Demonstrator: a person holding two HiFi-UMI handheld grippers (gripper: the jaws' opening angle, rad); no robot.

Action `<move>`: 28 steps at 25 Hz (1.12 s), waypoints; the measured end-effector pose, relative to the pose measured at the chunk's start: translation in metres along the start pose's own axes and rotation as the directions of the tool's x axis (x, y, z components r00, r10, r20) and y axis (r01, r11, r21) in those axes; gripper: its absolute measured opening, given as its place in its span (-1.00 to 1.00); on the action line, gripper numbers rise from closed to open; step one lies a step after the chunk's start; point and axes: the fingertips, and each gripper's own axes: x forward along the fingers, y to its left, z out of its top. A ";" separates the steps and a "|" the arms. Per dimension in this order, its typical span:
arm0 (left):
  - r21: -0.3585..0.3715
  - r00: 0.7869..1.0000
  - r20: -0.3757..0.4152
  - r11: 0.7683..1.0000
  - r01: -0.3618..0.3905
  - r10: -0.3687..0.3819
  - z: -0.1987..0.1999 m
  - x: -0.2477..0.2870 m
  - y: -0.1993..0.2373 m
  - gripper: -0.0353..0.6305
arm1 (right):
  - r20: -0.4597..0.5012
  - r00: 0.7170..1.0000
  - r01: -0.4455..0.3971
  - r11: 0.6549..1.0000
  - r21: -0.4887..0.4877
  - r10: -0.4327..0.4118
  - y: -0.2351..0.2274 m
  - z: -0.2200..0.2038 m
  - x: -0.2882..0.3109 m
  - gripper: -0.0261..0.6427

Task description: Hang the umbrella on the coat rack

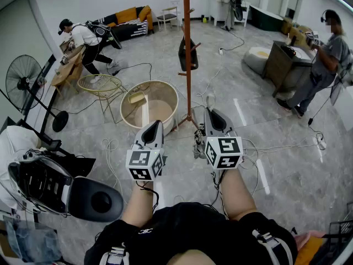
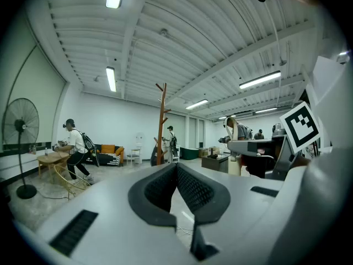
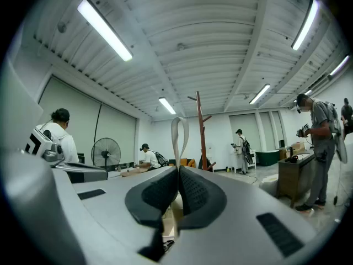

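**Right gripper view: jaws clenched on the umbrella's strap**

The right gripper (image 3: 177, 170) has its jaws clamped on the base of a pale, flat fabric strap loop (image 3: 173, 132), which stands free above them. Through the gap beneath the jaws a strip of the cream-coloured umbrella (image 3: 172, 211) shows, so the body seems to hang below the gripper. How long it is cannot be made out.

My guess is that it is light. The strap is soft and thin, so the body will likely swing when the gripper moves, and the fabric could creep out of a weak pinch. The low hold looks right: it leaves the top of the loop open to drop over a peg. Taking hold higher would flatten the loop.

The left gripper (image 2: 176, 165) has its jaws closed together with nothing between them.

Only the right gripper view shows the loop and the grip. In the head view the gripper's body covers most of the umbrella. The head view alone gives the layout. The tall red-brown wooden coat rack (image 1: 187, 15) stands far ahead on the floor (image 1: 276, 164), well apart from both grippers. A dark thing (image 1: 188, 57), which I cannot identify, hangs on one peg, and a round pale tub (image 1: 129, 120) sits left of the rack's foot. The left gripper view shows the rack's upward-slanting top pegs bare.
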 end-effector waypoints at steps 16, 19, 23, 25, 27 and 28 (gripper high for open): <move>-0.004 0.998 0.050 0.999 0.042 -0.042 0.020 -0.016 0.025 -0.84 | 0.049 0.999 -0.007 0.999 -0.032 0.009 0.045 0.015 0.005 -0.88; -0.006 0.997 0.054 0.999 0.048 -0.048 0.005 -0.011 0.026 -0.84 | 0.039 0.999 -0.002 1.000 -0.025 0.003 0.041 0.000 0.009 -0.88; -0.019 0.995 0.067 0.997 0.073 -0.071 0.018 -0.022 0.101 -0.84 | 0.033 0.999 0.010 1.000 0.011 -0.011 0.097 0.009 0.053 -0.88; -0.023 0.995 0.065 0.996 0.083 -0.082 0.018 -0.019 0.119 -0.84 | 0.036 0.999 0.017 1.000 0.019 -0.018 0.106 0.012 0.066 -0.88; -0.020 0.994 0.058 0.996 0.091 -0.090 0.004 -0.008 0.108 -0.84 | 0.041 0.999 0.021 0.999 0.026 -0.022 0.091 0.002 0.065 -0.88; -0.016 0.994 0.055 0.995 0.095 -0.094 -0.003 -0.002 0.100 -0.84 | 0.044 0.999 0.022 0.999 0.031 -0.023 0.081 -0.004 0.063 -0.88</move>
